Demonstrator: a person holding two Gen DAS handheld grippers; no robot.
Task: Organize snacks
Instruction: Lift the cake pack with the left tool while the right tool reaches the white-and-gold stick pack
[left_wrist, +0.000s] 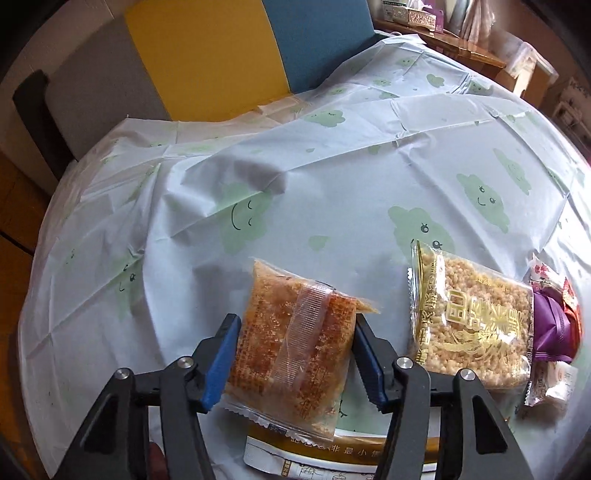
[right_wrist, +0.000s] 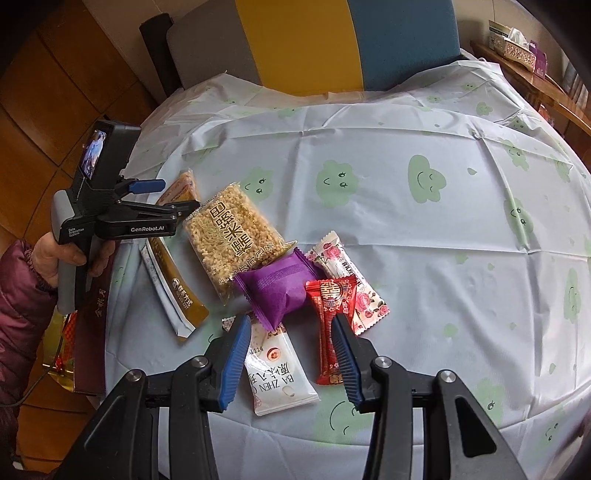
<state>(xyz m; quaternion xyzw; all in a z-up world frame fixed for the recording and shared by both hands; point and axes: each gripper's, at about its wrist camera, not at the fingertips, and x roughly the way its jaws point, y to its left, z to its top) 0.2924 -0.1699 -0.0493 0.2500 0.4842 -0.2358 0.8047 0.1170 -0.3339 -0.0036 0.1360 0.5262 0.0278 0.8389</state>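
My left gripper (left_wrist: 295, 354) is shut on a clear packet of orange-brown crispy snack (left_wrist: 295, 339) and holds it above the table; the gripper also shows in the right wrist view (right_wrist: 162, 195) at the left. A pale puffed-rice packet (left_wrist: 472, 325) (right_wrist: 232, 240) lies to its right. My right gripper (right_wrist: 291, 365) is open and empty over a white "BA ZHEN" packet (right_wrist: 277, 376) and a red packet (right_wrist: 332, 325). A purple packet (right_wrist: 277, 288) and a rose-print packet (right_wrist: 347, 280) lie just beyond.
A gold-and-white sachet (right_wrist: 173, 291) lies under the left gripper. The round table has a white cloth with green clouds (right_wrist: 443, 221). A red and gold box (right_wrist: 88, 332) sits at the left edge. A yellow and blue chair (right_wrist: 332, 40) stands behind.
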